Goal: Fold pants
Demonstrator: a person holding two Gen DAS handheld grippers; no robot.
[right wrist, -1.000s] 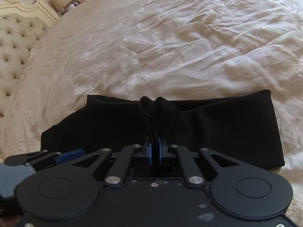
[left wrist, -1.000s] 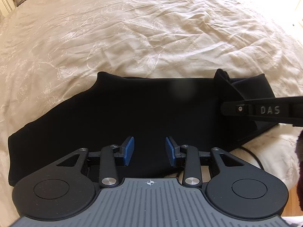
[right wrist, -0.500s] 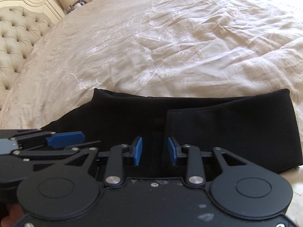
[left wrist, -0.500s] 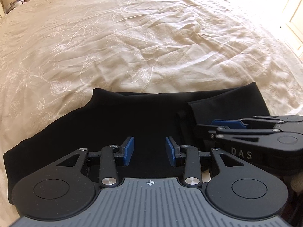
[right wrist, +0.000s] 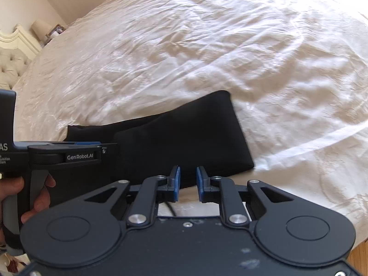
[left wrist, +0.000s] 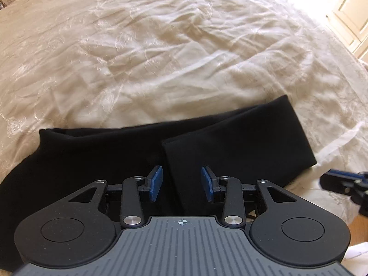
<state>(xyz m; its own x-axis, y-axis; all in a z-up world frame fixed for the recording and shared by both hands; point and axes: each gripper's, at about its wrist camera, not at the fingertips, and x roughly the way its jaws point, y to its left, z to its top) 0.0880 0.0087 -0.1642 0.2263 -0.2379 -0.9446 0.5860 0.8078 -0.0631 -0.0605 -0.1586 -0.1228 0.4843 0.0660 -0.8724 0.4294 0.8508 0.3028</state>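
Observation:
The black pants point(left wrist: 103, 156) lie flat on the cream bedspread point(left wrist: 161, 57), with the right end folded over to the left so its hem edge point(left wrist: 168, 151) sits near the middle. The pants also show in the right wrist view point(right wrist: 179, 138). My left gripper point(left wrist: 181, 184) is open and empty, just above the near edge of the pants at the folded hem. My right gripper point(right wrist: 187, 182) is open and empty, at the near edge of the pants by their right end. The left gripper's side shows in the right wrist view point(right wrist: 69, 154).
The bedspread point(right wrist: 230, 46) stretches far behind the pants. A tufted headboard point(right wrist: 11, 62) and a lamp point(right wrist: 40, 28) stand at far left. The bed's near edge and wood floor point(right wrist: 358, 257) show at lower right. A thin black cable point(right wrist: 170, 208) lies under my right gripper.
My right gripper carried the pant leg end leftward over the pants, let it go and opened, then drew back to the right. My left gripper stayed open.

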